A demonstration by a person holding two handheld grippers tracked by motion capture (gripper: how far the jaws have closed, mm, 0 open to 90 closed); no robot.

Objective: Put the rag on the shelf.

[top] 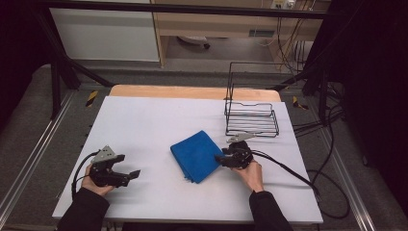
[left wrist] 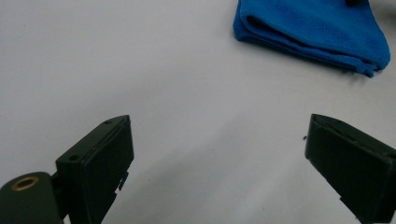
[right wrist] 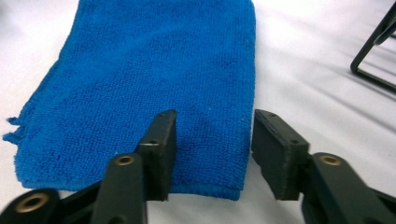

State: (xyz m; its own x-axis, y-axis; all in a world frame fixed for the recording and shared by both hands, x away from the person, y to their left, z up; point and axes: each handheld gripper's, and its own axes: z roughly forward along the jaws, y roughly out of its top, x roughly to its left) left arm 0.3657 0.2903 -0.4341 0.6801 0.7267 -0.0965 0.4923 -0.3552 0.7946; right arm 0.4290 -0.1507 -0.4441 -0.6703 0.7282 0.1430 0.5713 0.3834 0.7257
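Note:
A folded blue cloth (top: 197, 155) lies flat near the middle of the white table (top: 144, 120). My right gripper (top: 222, 159) is at the cloth's right edge, low over the table. In the right gripper view one jaw rests over the blue cloth (right wrist: 140, 70) and the other stands just past its folded edge, so my right gripper (right wrist: 214, 128) straddles that edge with a gap still showing. My left gripper (top: 131, 175) is held at the front left, apart from the cloth. Its jaws (left wrist: 217, 140) stand wide open over bare table, with the cloth (left wrist: 317, 32) farther off.
A black wire rack (top: 251, 120) stands at the back right of the table, close behind my right hand; a corner of the wire rack (right wrist: 373, 65) appears in the right gripper view. Black cables trail off the right side. Bare white surface lies between the two grippers.

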